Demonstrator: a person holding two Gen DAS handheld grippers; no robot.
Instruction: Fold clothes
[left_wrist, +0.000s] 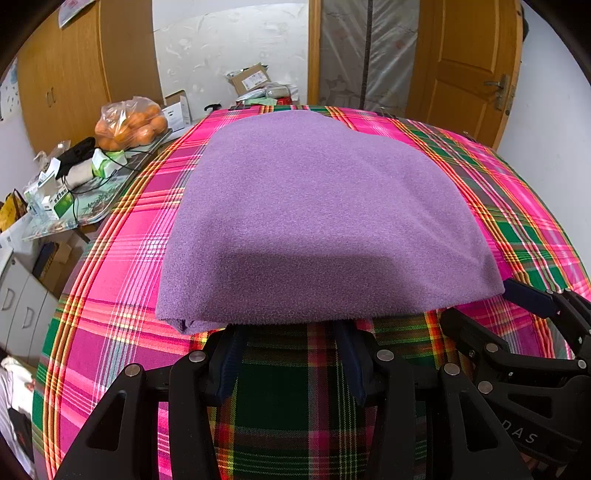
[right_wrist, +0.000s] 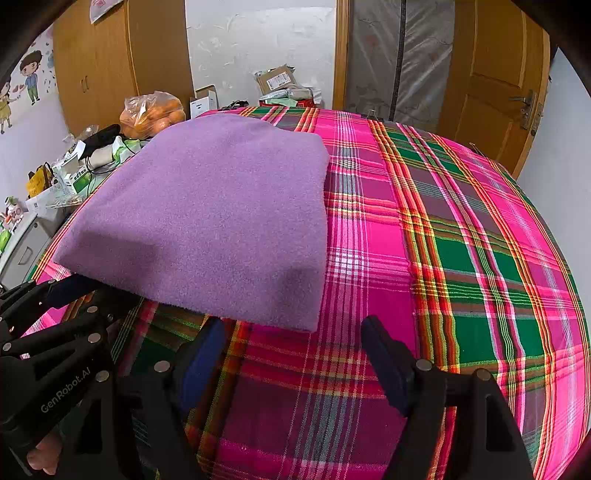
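A folded purple fleece garment lies flat on the pink and green plaid tablecloth. My left gripper stands open at the garment's near edge, its two blue-padded fingertips just touching the hem, with plaid cloth showing between them. In the right wrist view the garment fills the left half. My right gripper is open by the garment's near right corner, its left fingertip under the hem and its right one over bare tablecloth. Each gripper shows in the other's view: the right gripper and the left gripper.
A bag of oranges and a cluttered tray of boxes and cables sit off the table's left side. Cardboard boxes lie beyond the far edge. A wooden door stands at the back right. White drawers are at the lower left.
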